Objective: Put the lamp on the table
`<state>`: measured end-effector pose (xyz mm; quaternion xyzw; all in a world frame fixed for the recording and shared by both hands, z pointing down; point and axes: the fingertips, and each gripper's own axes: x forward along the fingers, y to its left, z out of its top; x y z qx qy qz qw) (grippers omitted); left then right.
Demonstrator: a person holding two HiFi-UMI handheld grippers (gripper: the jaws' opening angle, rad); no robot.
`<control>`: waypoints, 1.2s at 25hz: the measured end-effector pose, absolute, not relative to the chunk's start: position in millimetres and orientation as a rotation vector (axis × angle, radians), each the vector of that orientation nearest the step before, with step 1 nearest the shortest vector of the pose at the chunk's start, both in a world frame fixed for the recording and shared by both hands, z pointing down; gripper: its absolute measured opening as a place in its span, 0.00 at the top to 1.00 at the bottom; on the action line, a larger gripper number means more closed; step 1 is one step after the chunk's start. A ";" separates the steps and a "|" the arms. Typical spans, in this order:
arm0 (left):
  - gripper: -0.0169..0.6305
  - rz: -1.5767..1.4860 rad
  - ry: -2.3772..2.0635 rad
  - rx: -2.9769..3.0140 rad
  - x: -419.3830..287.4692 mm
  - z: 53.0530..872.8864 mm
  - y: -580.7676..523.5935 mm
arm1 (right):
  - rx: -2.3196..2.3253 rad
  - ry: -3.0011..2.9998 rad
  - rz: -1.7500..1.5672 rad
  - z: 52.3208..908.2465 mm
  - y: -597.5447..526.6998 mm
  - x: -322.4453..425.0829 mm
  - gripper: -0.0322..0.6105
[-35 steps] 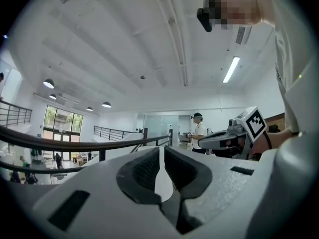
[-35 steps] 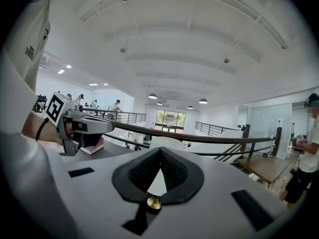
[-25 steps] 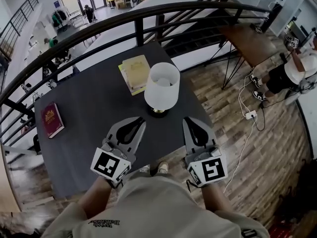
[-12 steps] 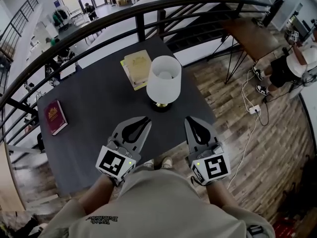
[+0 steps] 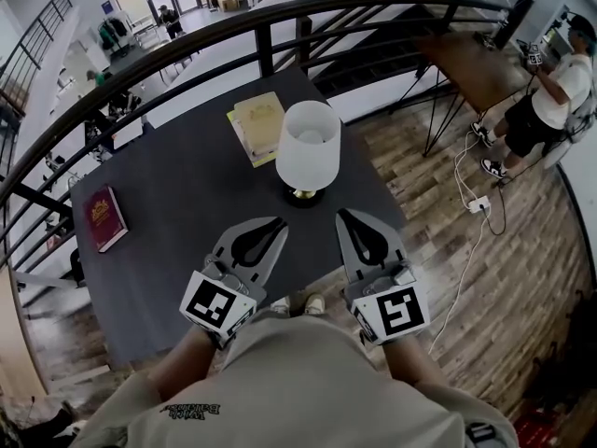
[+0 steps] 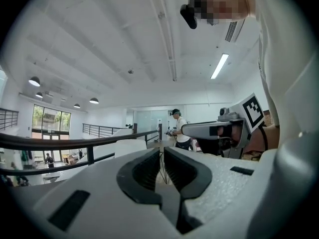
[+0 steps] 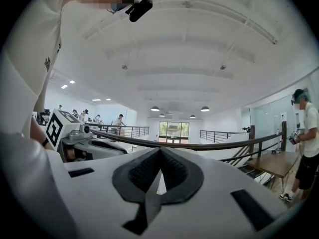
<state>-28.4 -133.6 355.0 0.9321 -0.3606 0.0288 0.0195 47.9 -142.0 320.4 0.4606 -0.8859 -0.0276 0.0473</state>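
Spanning most of the head view, a dark table [image 5: 177,250] stands against a curved black railing [image 5: 187,49]. The lamp [image 5: 307,147], white-shaded on a brass base, stands upright on the table near its right edge. The left gripper [image 5: 272,224] and right gripper [image 5: 347,217] hover over the near edge, just short of the lamp, both empty: left jaws slightly apart, right jaws pressed together at the tips. A yellow book [image 5: 258,119], possibly two stacked, lies just behind the lamp; a red book [image 5: 103,218] lies far left.
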 end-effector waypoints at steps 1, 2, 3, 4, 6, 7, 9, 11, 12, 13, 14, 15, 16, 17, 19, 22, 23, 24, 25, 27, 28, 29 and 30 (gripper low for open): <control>0.92 0.080 -1.125 2.895 -28.6 353.3 -133.7 | 1.401 -2.705 -0.085 320.7 -141.6 46.8 0.95; 0.92 0.062 -1.139 2.899 -29.9 350.5 -134.0 | 1.395 -2.706 -0.083 321.5 -141.1 45.8 0.95; 0.92 0.038 -1.161 2.903 -32.6 346.7 -134.1 | 1.389 -2.707 -0.079 322.7 -140.7 45.0 0.95; 0.92 0.008 -1.188 2.905 -36.1 342.0 -133.9 | 1.385 -2.705 -0.073 324.2 -140.1 44.7 0.95; 0.92 -0.045 -1.230 2.905 -41.9 332.8 -133.2 | 1.384 -2.695 -0.055 327.4 -139.2 46.2 0.95; 0.92 -0.057 -1.240 2.904 -43.3 329.9 -133.4 | 1.388 -2.691 -0.045 328.7 -139.4 47.5 0.95; 0.92 -0.055 -1.241 2.904 -44.2 328.5 -134.7 | 1.396 -2.688 -0.029 330.3 -140.7 48.9 0.95; 0.92 -0.035 -1.232 2.899 -44.7 331.5 -134.7 | 1.394 -2.687 -0.026 331.5 -140.9 47.7 0.95; 0.92 -0.026 -1.227 2.896 -44.7 333.4 -134.3 | 1.390 -2.689 -0.027 331.9 -140.8 46.8 0.95; 0.92 -0.019 -1.224 2.894 -44.4 334.9 -134.1 | 1.386 -2.690 -0.029 332.3 -140.9 45.9 0.95; 0.92 -0.016 -1.224 2.893 -44.3 336.0 -134.0 | 1.383 -2.692 -0.031 332.6 -141.0 45.1 0.95; 0.92 -0.016 -1.229 2.890 -44.6 336.5 -133.9 | 1.379 -2.693 -0.032 333.0 -141.0 44.2 0.95; 0.92 -0.020 -1.239 2.887 -45.7 336.6 -133.7 | 1.376 -2.694 -0.032 333.4 -140.8 43.4 0.95; 0.92 -0.026 -1.251 2.883 -47.3 336.4 -133.5 | 1.374 -2.694 -0.032 333.8 -140.5 42.6 0.95; 0.92 -0.037 -1.264 2.877 -50.0 335.8 -134.6 | 1.369 -2.692 -0.027 335.6 -140.9 41.5 0.95; 0.92 -0.040 -1.264 2.873 -52.2 335.3 -138.0 | 1.365 -2.689 -0.006 338.8 -143.6 41.0 0.95; 0.92 -0.036 -1.262 2.873 -52.9 335.5 -138.4 | 1.365 -2.689 0.001 339.6 -143.7 40.7 0.95; 0.92 -0.031 -1.261 2.872 -53.5 336.1 -138.4 | 1.365 -2.688 0.006 340.3 -143.5 40.2 0.95; 0.92 -0.027 -1.259 2.872 -53.9 336.9 -138.2 | 1.365 -2.687 0.009 341.0 -143.0 39.8 0.95; 0.92 -0.021 -1.256 2.871 -54.2 338.7 -137.5 | 1.365 -2.684 0.012 342.4 -141.8 39.3 0.95; 0.93 -0.021 -1.253 2.872 -53.8 339.4 -136.8 | 1.364 -2.682 0.013 343.1 -141.1 39.4 0.95; 0.94 -0.022 -1.250 2.874 -53.1 340.1 -136.0 | 1.365 -2.681 0.015 343.9 -140.4 39.9 0.95; 0.95 -0.020 -1.246 2.877 -52.3 340.7 -135.0 | 1.366 -2.679 0.016 344.6 -139.6 40.4 0.95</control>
